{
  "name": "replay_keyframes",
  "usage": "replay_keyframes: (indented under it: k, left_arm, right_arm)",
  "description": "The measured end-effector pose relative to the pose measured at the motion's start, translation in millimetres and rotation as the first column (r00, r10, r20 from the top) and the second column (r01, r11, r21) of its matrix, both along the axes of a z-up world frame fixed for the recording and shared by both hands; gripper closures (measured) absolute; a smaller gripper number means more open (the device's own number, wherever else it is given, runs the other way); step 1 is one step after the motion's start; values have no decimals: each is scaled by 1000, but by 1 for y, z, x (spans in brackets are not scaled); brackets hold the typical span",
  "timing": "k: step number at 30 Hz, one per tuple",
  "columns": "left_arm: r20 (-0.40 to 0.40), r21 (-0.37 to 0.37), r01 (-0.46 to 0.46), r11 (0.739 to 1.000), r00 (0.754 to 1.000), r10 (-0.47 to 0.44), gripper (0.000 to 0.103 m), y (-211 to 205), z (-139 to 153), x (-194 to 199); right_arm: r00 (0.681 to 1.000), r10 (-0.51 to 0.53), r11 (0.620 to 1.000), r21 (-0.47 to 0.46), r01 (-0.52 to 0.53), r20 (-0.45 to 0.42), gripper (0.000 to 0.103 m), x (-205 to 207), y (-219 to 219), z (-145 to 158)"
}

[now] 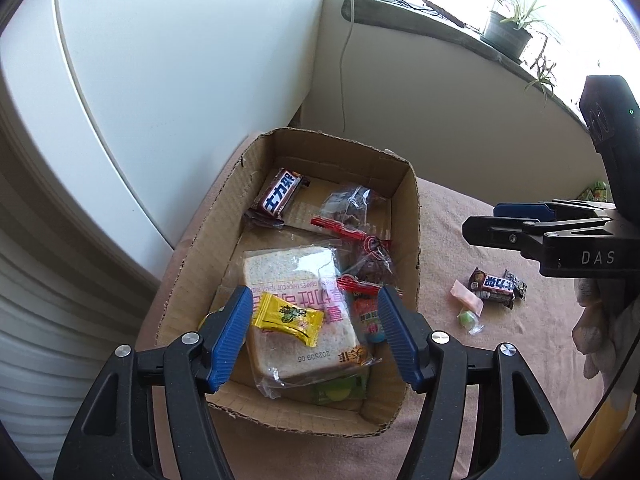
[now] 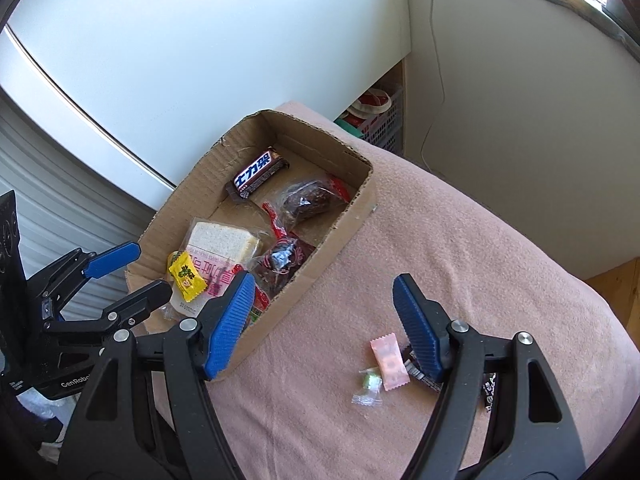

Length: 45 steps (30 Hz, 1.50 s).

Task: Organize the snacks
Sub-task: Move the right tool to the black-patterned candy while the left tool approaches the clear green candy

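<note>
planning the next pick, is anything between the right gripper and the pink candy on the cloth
Nothing visible blocks it. The right gripper is open above the cloth, and the pink candy lies exposed between its fingers. A green candy sits close on one side and a dark bar on the other.

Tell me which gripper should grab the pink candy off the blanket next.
Right. The right gripper hangs open just above the pink candy, which lies loose on the blanket. The left gripper is open over the cardboard box, farther away.
</note>
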<state>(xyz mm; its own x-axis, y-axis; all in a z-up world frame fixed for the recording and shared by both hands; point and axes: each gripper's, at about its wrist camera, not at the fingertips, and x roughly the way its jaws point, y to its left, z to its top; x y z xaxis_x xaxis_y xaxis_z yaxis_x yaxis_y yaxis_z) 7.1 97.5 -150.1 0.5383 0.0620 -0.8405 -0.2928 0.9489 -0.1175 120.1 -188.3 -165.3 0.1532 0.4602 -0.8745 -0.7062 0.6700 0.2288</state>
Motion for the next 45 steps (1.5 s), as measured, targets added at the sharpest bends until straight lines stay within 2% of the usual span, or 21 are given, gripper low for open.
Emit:
replay_keyframes:
  k: [7,15,22,26,28,30,31,33,42,45]
  left_arm:
    - [3,-23,77,997,997,-77,39,-28,0,15]
    - [8,-70,178,981,984,-178,39,-68,-2,29]
    - [-14,-119,267,956,963,-270,39,-105,-14,37]
    - [-46,-159,300,940,949,-311,51,-125,-26,43]
    - [-70,-173,306,936,944,-322,52,-133,-34,47]
    - [-93,-189,296,936,944,-317,53,-138,-42,51]
    - [-102,-195,290,937,944,-313,55,-139,-46,53]
    - [-118,-203,279,939,945,-306,58,-142,-52,57]
    - [-159,-202,261,944,942,-294,62,-149,-67,67]
    - [-168,-196,256,947,942,-290,62,-147,-72,69]
  right_arm:
    - [996,-89,996,-18,89,20,29,14,-52,3]
    - [986,-169,985,-36,168,-14,29,31,-111,-10]
    - [990,-142,985,-96,140,-12,29,28,-138,-29]
    - [993,-119,985,-130,115,-26,29,27,-148,-44]
    - [994,-106,985,-143,100,-33,29,27,-151,-52]
    - [994,-98,984,-154,91,-40,32,28,-155,-59]
    - [994,-97,984,-156,88,-49,39,29,-157,-62]
    - [994,-92,984,-161,81,-64,44,32,-159,-69]
    - [999,8,977,-214,-16,-37,45,32,-145,-83]
    - [999,22,971,-237,-32,-41,53,34,-141,-91]
